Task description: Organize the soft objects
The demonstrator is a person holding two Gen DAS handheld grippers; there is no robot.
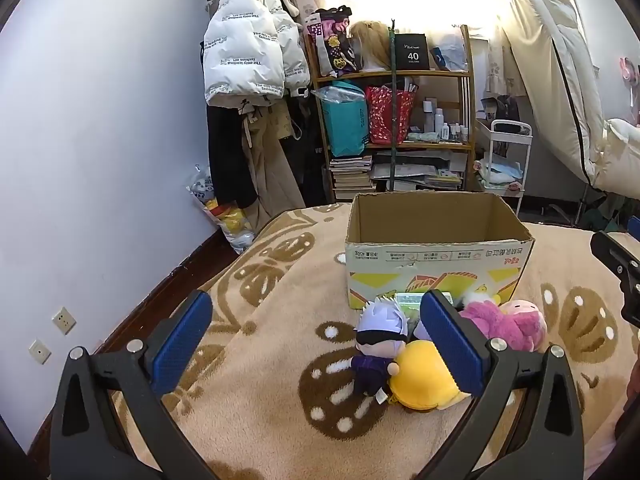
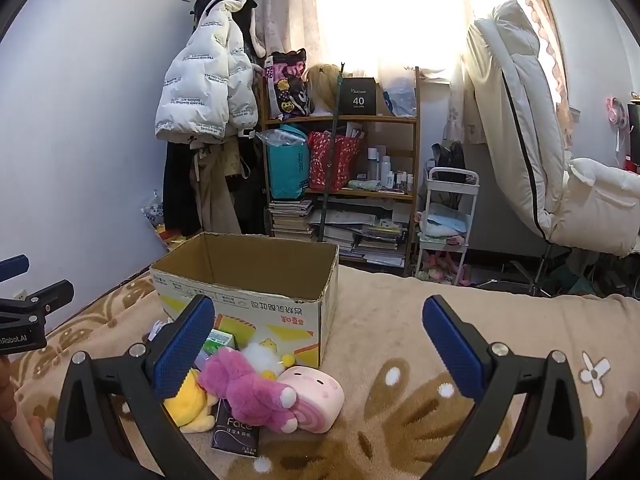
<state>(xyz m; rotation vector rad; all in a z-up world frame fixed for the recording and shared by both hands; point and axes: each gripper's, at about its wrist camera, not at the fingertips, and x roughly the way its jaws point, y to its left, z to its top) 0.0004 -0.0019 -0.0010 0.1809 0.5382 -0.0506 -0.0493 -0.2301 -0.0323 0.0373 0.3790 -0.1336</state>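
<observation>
An open cardboard box (image 1: 436, 246) (image 2: 248, 294) stands on the bed; only its inner walls show. In front of it lies a pile of soft toys: a white-haired doll (image 1: 380, 344), a yellow plush (image 1: 424, 378) (image 2: 192, 404), a magenta plush (image 1: 496, 322) (image 2: 248, 392), a pink roll plush (image 1: 526, 312) (image 2: 320, 398) and a white fluffy chick (image 2: 260, 354). My left gripper (image 1: 318, 344) hovers open just short of the doll, with its right pad in front of the pile. My right gripper (image 2: 318, 352) hangs open to the right of the pile, nothing between its pads.
The bed carries a beige blanket (image 1: 280, 320) (image 2: 400, 340) with brown butterflies. A black tissue pack (image 2: 236, 434) and a green carton (image 2: 218, 340) lie among the toys. Behind the bed stand a shelf (image 1: 400, 120), hung coats (image 1: 248, 60), a white cart (image 2: 444, 220) and a padded chair (image 2: 540, 140).
</observation>
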